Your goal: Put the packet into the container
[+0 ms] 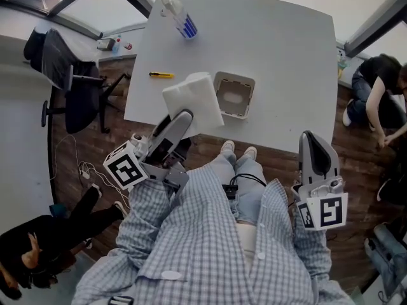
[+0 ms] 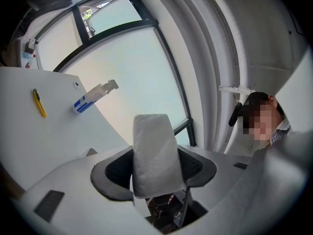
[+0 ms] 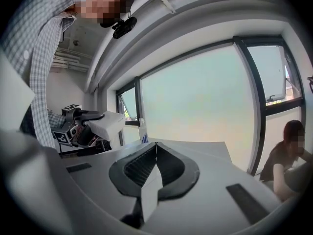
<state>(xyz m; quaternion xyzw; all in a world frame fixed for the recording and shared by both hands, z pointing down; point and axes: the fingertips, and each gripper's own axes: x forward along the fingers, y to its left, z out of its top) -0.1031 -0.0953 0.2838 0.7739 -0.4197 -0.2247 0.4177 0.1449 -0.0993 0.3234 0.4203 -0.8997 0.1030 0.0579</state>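
Holding the packet (image 2: 154, 153): left gripper (image 1: 180, 121) pinches its near edge | right gripper (image 3: 156, 166) pressed closed, empty | container (image 1: 236, 75) sits just past the left gripper on the bench (image 1: 286, 56) | packet looks soft, light, floppy

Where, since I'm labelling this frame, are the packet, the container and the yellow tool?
packet (image 1: 194, 100), head view, middle of its white top face.
container (image 1: 234, 75), head view, far rim.
yellow tool (image 1: 161, 75), head view, middle of its body.
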